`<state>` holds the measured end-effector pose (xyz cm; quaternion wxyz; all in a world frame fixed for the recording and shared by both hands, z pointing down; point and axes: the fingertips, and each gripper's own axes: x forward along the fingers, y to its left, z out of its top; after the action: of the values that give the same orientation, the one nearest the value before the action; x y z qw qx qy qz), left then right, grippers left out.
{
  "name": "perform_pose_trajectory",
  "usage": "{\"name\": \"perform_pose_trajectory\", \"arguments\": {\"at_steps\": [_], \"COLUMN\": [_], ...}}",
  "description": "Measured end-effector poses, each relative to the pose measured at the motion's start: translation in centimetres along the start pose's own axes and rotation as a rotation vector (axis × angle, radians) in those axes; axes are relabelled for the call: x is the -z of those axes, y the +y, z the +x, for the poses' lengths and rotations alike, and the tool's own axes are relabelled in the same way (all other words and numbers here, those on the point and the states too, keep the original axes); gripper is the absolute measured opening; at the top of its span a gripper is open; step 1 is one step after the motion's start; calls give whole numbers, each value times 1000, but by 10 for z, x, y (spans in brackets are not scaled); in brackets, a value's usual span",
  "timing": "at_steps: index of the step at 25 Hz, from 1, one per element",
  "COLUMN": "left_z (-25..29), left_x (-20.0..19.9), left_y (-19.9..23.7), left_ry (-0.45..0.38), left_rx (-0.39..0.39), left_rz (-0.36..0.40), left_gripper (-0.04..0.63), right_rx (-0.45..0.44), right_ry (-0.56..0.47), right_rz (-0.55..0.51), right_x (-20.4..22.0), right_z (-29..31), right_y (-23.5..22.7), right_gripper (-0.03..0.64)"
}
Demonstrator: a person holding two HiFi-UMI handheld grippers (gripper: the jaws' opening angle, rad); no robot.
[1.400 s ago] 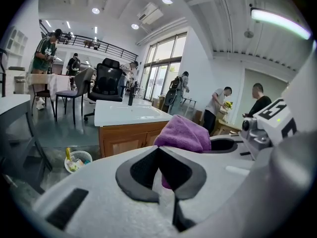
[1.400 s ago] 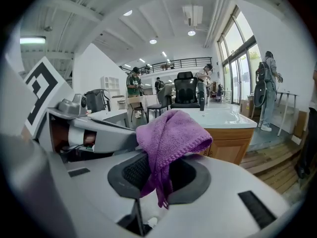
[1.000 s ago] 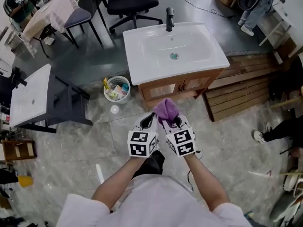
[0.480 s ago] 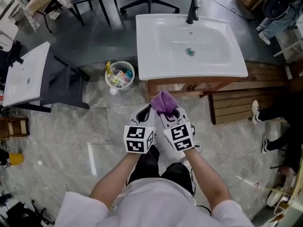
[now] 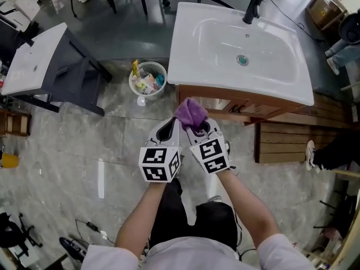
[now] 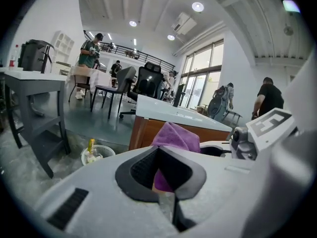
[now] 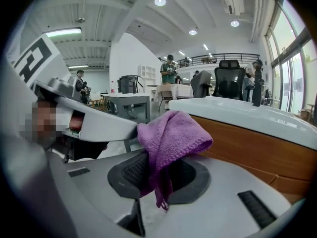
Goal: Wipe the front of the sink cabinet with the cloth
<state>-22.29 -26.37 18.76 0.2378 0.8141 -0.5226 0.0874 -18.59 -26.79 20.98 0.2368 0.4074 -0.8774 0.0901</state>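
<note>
The sink cabinet stands ahead, its white basin (image 5: 191, 55) above a brown wooden front (image 5: 225, 104). A crumpled purple cloth (image 5: 190, 112) is pinched in my right gripper (image 5: 199, 129), which is shut on it just short of the cabinet's left corner. In the right gripper view the cloth (image 7: 171, 133) bulges out over the gripper (image 7: 161, 175), with the wooden front (image 7: 257, 152) to the right. My left gripper (image 5: 167, 131) is close beside the right one, its jaws shut. In the left gripper view the cloth (image 6: 176, 135) shows beyond that gripper (image 6: 161, 167).
A white wastebasket (image 5: 148, 79) with rubbish stands on the floor left of the cabinet. A dark stand with a white top (image 5: 39, 66) is further left. A wooden pallet (image 5: 287, 142) lies to the right. People and office chairs are in the background.
Both grippers and the cloth have come closer to the cabinet's front. The cabinet now fills more of the head view and sits further right.
</note>
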Motion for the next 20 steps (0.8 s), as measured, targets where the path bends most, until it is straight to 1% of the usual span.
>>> {"name": "perform_pose_trajectory", "arguments": {"at_steps": [5,8,12,16,20], "left_z": [19,28,44,61,75], "left_x": [30,47,61,76,86], "left_y": [18,30,36,39,38], "left_ry": [-33,-49,-95,-148,-201], "left_rx": [-39,-56,-62,-54,-42], "left_rz": [-26,-22,12,5,30], "left_gripper": [3,3,3,3,3], "right_rx": [-43,-62,-53,-45,-42], "right_ry": [-44,-79,-127,-201,-261], "right_rz": [-75,-115,-154,-171,-204], "right_x": [25,40,54,58,63], "right_z": [34,55,76,88,96], "right_y": [-6,-9,-19,-24,-25], "right_gripper": [75,75,75,77,75]}}
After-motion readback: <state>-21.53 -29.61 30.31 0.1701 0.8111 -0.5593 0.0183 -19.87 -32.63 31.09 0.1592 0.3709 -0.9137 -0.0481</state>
